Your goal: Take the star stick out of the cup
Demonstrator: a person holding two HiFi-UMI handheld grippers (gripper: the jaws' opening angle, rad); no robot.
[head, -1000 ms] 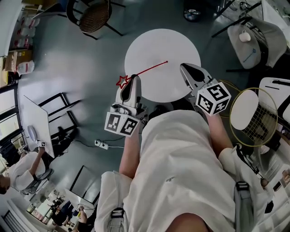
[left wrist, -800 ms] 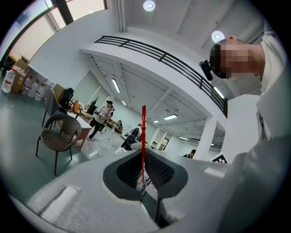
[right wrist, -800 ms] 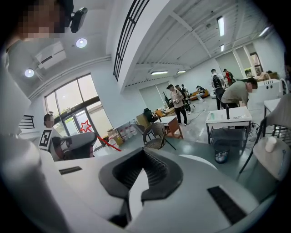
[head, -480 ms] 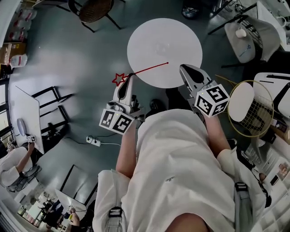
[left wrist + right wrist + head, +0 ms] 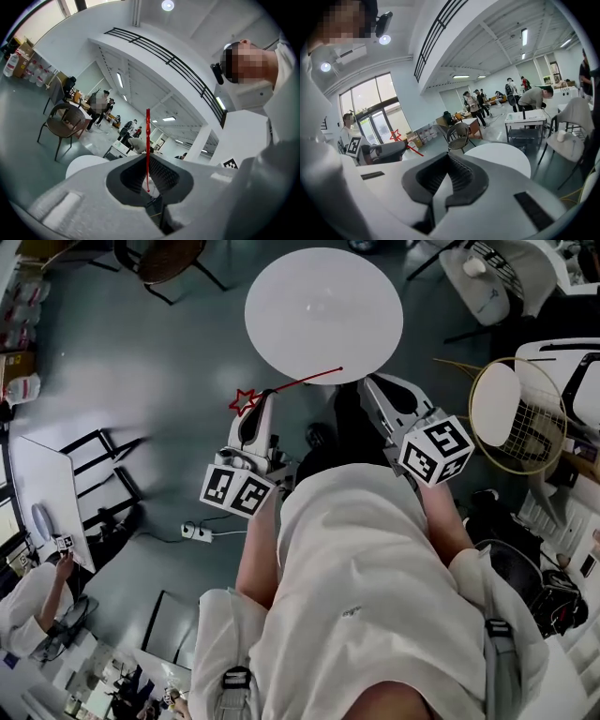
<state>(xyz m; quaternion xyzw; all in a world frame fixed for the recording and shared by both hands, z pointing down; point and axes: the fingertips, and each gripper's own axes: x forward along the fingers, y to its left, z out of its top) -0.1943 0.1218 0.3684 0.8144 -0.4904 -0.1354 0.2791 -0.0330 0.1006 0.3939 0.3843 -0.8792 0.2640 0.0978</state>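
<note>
While the round white table (image 5: 323,306) stands on the grey floor (image 5: 141,362), the left gripper (image 5: 269,396) clamps the red star stick (image 5: 291,385) by its edge, the right gripper (image 5: 368,382) closed on nothing.

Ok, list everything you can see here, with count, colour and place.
table: one, white, round, ahead of both grippers
star stick: one, red, in the left gripper, pointing at the table
racket: one, yellow rim, at the right
chair: one, brown, beyond the table
power strip: one, white, floor at left
people: several, far across the room
left gripper: one, white, shut on the star stick
right gripper: one, white, shut, empty
</note>
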